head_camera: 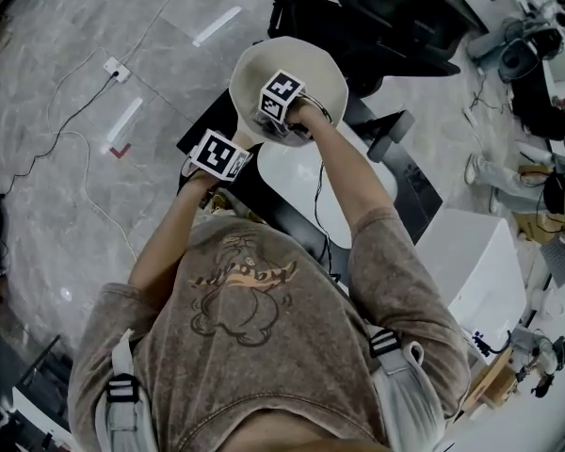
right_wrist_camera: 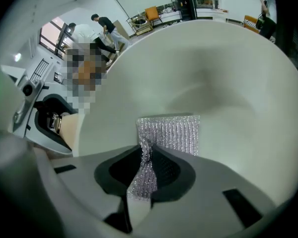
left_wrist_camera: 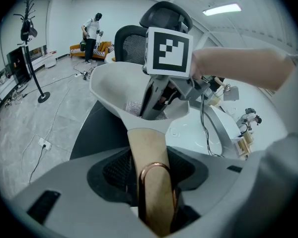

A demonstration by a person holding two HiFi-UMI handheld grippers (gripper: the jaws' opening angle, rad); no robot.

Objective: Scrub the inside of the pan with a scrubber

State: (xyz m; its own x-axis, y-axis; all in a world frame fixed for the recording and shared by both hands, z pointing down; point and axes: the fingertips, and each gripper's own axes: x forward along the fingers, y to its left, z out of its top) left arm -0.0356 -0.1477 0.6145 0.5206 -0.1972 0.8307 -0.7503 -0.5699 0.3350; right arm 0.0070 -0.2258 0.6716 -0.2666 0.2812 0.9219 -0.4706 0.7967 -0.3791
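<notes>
While the left gripper [left_wrist_camera: 151,165] has its fingers clamped on the pan's tan handle [left_wrist_camera: 146,143], at the end where a copper loop [left_wrist_camera: 141,182] sits, the pan [left_wrist_camera: 114,86] appears to be held up in the air over the edge of the white table [left_wrist_camera: 196,133], its open side upward. The right gripper [right_wrist_camera: 146,170] has its fingers pinched shut on a silvery mesh scrubber [right_wrist_camera: 171,133]. The free end of the scrubber lies flat against the pale inner surface of the pan, on the side nearer the handle as far as the left gripper view shows. So the scrubbing looks to be under way, not about to begin or finished. The inside shows no dirt, foam or streaks in any view, so how much has been covered cannot be read. By my judgement the wider floor and the far wall may need passes yet. Beyond the pan stands a black office chair [left_wrist_camera: 164,19].
</notes>
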